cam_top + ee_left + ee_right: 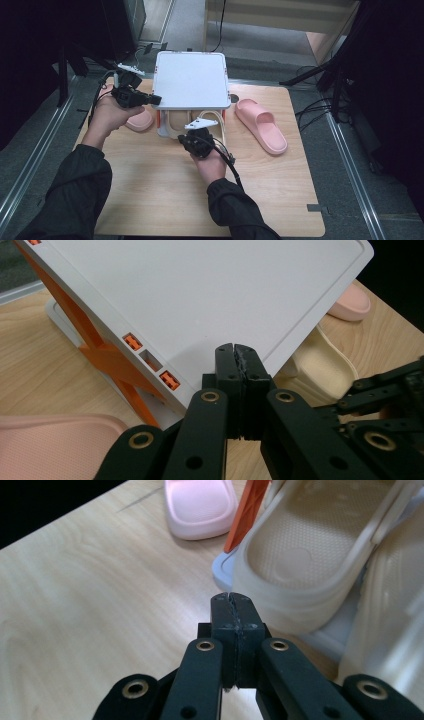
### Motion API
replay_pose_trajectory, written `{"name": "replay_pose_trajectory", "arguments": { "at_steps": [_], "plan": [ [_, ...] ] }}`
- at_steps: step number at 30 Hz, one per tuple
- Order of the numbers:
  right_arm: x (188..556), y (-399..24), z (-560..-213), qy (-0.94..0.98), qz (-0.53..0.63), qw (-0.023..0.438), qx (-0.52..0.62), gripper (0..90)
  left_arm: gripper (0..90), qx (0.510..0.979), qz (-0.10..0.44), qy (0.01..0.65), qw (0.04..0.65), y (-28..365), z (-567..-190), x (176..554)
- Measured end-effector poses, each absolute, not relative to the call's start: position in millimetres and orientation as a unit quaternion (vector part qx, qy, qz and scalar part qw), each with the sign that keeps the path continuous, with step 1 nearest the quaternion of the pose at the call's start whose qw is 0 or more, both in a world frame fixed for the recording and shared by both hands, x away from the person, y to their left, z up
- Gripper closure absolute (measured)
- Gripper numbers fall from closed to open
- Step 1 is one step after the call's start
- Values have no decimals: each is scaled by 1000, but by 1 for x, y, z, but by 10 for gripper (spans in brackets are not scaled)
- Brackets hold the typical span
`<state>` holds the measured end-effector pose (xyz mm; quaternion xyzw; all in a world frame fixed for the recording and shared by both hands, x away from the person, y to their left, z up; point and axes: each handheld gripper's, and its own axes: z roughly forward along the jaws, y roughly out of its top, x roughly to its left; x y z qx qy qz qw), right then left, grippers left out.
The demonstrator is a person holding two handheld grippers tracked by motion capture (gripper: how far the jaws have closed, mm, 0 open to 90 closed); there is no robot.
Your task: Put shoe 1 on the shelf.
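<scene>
- Just ahead of the right gripper (231,596), jaws pressed together and empty, sits the cream slipper (305,560); pushing closed could shove it deeper into the rack (226,572).
- Left gripper (235,347), also clamped on nothing, could knock the rack's white top (210,295).

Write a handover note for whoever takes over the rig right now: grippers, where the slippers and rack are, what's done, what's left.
Left gripper: shut, empty, at the rack's white top, left corner.
Right gripper: shut, empty, just in front of the beige slippers.
Beige pair sits on the rack's lower shelf.
Pink slippers are both on the table: one left of the rack, one right.
Left: probably putting the pink pair on the rack.
</scene>
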<state>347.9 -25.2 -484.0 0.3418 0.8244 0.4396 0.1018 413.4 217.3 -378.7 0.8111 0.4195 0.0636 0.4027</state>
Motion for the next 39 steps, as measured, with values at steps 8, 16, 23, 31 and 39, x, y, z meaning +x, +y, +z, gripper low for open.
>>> {"name": "replay_pose_trajectory", "arguments": {
  "at_steps": [8,16,23,31,39],
  "plan": [
    [321,-64,-483,820,448,78,348,900,897,810,66,420,403,217,-379,413],
    [308,-101,-490,815,439,77,371,900,897,810,66,421,402,217,-379,413],
    [306,-117,-491,817,429,84,376,900,897,809,66,421,404,217,-379,413],
    [313,-128,-498,816,419,84,390,900,897,810,66,421,403,217,-379,413],
    [325,-118,-500,817,419,89,388,900,897,810,68,420,403,216,-379,412]
  ]
}}
